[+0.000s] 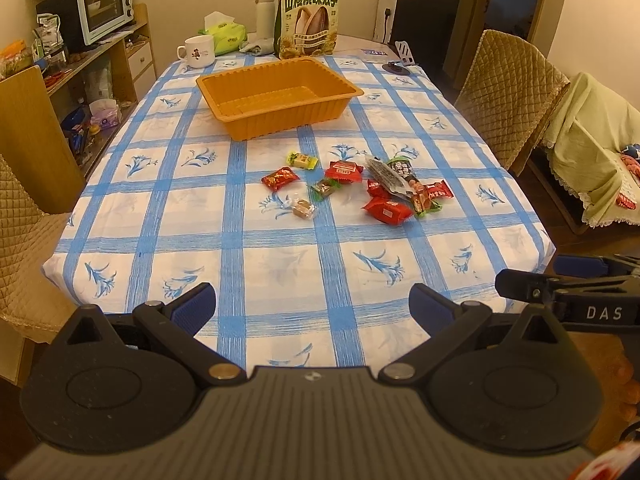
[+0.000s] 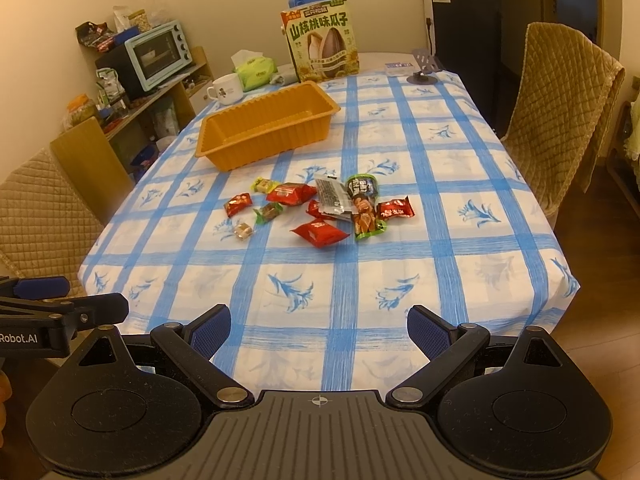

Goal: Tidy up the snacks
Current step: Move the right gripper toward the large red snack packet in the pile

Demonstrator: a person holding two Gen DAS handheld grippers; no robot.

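An empty orange tray point(image 1: 256, 126) point(image 2: 244, 152) stands on the blue-checked tablecloth point(image 1: 280, 256) point(image 2: 304, 264), past mid-table. Several small wrapped snacks lie in a loose cluster nearer me: red packets point(image 1: 387, 210) point(image 2: 319, 233), a green candy point(image 1: 303, 160), a clear-wrapped brown candy point(image 1: 303, 209) point(image 2: 244, 231), a long dark packet point(image 1: 390, 176) point(image 2: 334, 198). My left gripper point(image 1: 312, 306) is open and empty above the near table edge. My right gripper point(image 2: 319, 326) is open and empty, level beside it; each shows at the other view's side edge.
A sunflower-seed box point(image 1: 308, 20) point(image 2: 322, 42), white mug point(image 1: 198, 51), tissue pack point(image 1: 224, 34), flask point(image 1: 265, 12) and phone stand point(image 1: 402, 60) stand at the far end. Quilted chairs point(image 1: 508, 92) point(image 2: 36, 216) flank the table. A shelf with a toaster oven point(image 1: 106, 6) is left.
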